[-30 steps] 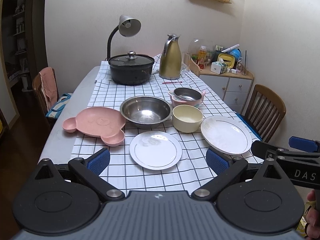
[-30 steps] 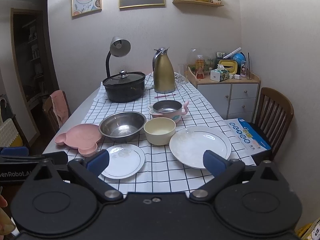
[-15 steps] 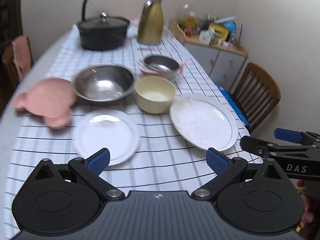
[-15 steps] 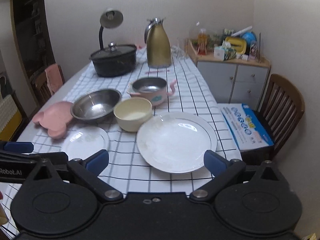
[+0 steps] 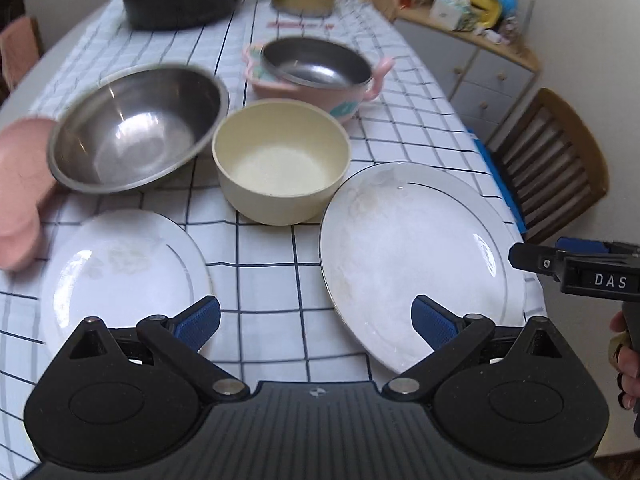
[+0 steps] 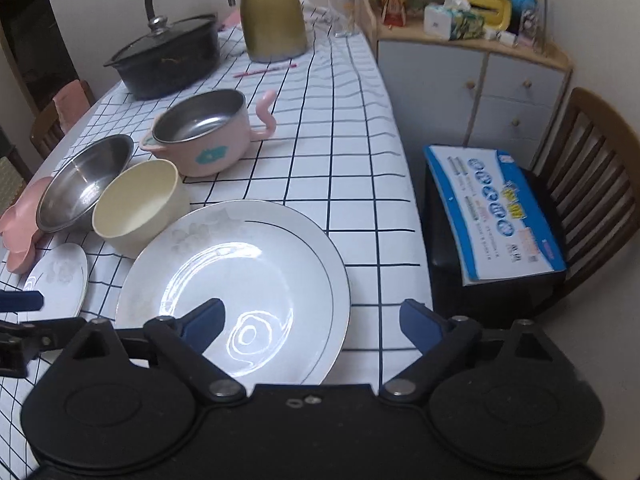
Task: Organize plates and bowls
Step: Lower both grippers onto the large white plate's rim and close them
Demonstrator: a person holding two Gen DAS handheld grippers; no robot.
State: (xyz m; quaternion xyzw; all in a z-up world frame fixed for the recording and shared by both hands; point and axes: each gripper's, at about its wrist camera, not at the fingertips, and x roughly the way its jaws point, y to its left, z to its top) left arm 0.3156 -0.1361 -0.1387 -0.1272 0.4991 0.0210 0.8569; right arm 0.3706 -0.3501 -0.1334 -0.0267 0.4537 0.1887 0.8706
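Observation:
A large white plate (image 5: 416, 256) (image 6: 240, 280) lies at the table's near right. A small white plate (image 5: 120, 268) (image 6: 56, 280) lies left of it. Behind them stand a cream bowl (image 5: 280, 160) (image 6: 136, 204), a steel bowl (image 5: 136, 128) (image 6: 84, 180), a pink steel-lined pot (image 5: 316, 72) (image 6: 204, 136) and a pink bear-shaped plate (image 5: 20, 184) (image 6: 20, 220). My left gripper (image 5: 316, 322) is open and empty above the gap between the two plates. My right gripper (image 6: 312, 320) is open and empty over the large plate's near right edge.
A black lidded pot (image 6: 168, 56), a gold jug (image 6: 272, 12) and a pink pen (image 6: 264, 70) are at the far end of the checked tablecloth (image 6: 340, 152). A wooden chair (image 6: 592, 184) with a blue box (image 6: 496, 208) stands right. A cabinet (image 6: 472, 80) is behind it.
Both grippers have moved forward and down toward the table. The plates and bowls now loom larger. The right gripper has swung right over the large plate. No dish has moved.

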